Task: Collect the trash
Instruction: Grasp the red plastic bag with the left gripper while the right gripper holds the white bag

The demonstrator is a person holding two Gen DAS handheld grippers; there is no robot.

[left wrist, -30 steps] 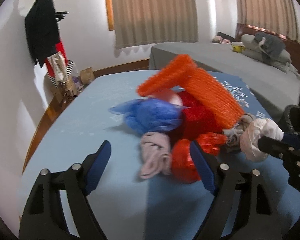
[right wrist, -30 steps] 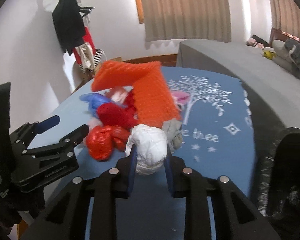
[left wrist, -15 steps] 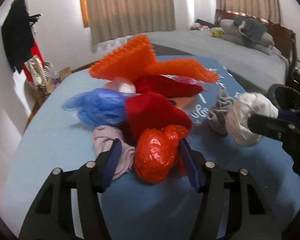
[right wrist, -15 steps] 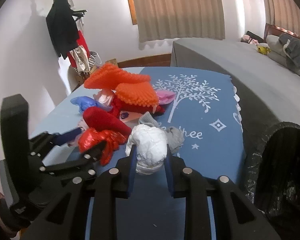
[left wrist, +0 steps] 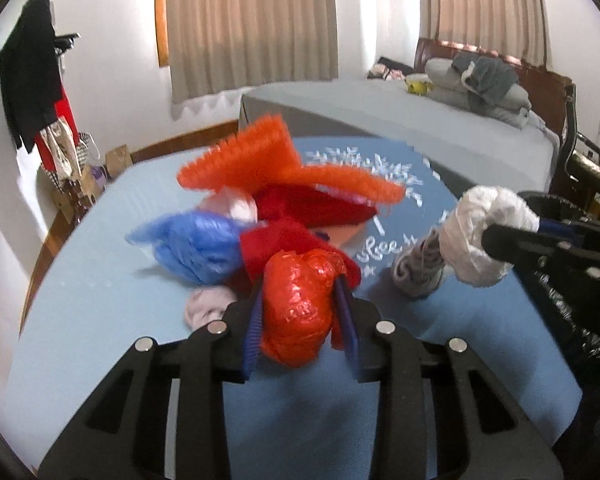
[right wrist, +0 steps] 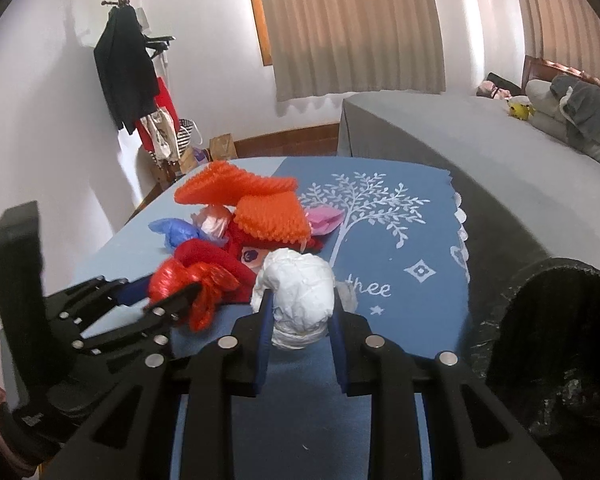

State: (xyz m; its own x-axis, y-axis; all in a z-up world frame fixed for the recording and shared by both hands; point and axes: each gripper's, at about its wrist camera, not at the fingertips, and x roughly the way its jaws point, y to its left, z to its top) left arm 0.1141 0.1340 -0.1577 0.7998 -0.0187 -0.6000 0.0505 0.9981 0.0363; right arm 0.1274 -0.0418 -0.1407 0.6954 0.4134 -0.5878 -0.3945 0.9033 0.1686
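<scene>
Left tool [left wrist: 300, 320] jaws just closing in, now clamped on red plastic bag wad [left wrist: 296, 308] at near edge of pile on counter [left wrist: 100, 288]; a second ago they stood wide with nothing between. Right tool [right wrist: 300, 320] unchanged, pinching white plastic wad [right wrist: 296, 300], held clear of blue cloth. I read both hands loaded. Black bin bag [right wrist: 556, 340] gapes at near right; my call, carry both there. Orange mesh [left wrist: 260, 164], blue bag [left wrist: 196, 248], grey sock [left wrist: 418, 268] left on counter.
</scene>
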